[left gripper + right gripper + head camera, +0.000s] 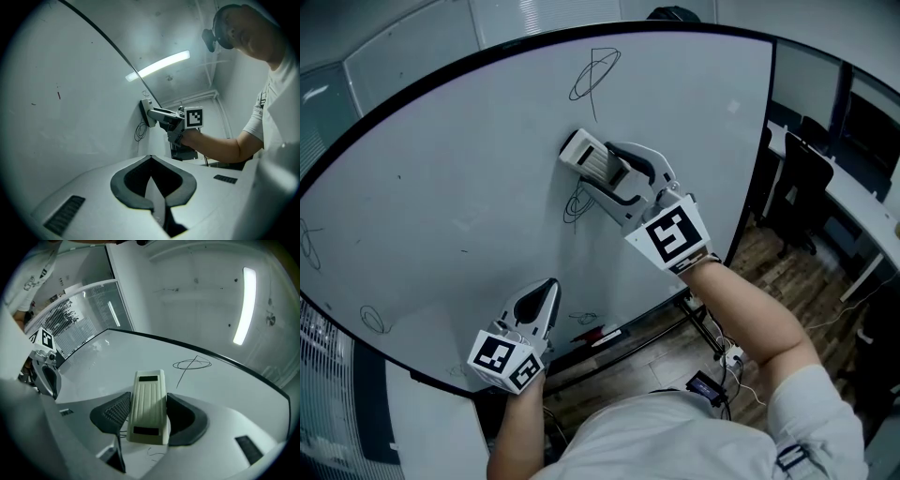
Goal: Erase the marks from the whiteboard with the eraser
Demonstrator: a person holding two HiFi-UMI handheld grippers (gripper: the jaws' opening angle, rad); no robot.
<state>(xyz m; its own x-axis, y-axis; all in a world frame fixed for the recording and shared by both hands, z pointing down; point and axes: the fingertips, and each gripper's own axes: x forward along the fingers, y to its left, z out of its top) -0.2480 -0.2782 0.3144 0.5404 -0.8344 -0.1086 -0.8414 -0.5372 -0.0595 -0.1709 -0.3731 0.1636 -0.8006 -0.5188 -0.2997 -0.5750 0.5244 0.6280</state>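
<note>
Looking at the head view, the right claw (pixel 609 173) is gripping the pale ribbed plastic block eraser (pixel 584 150) by its long sides. It is pressing the eraser flat against the big black-framed whiteboard (pixel 469 169), which is how the eraser needs to sit to wipe. A tangled black pen scribble (pixel 575 206) is showing just below that claw, partly under the eraser, so I judge this is the mark being worked on. A looped black pen mark (pixel 595 73) is sitting above the claw, untouched. The left claw (pixel 542 300) is hanging low, well apart from the eraser, seemingly idle and out of the wiping path.

In the left gripper view, that claw's jaws are resting together with nothing between them. Beyond them the eraser is lying flush on the board, with the scribble trailing beneath it.

In the right gripper view, the eraser is sitting squarely between both dark pads, clamped. The looped mark is lying ahead of the claw, and thin lines are peeking out under the eraser's near end.
</note>
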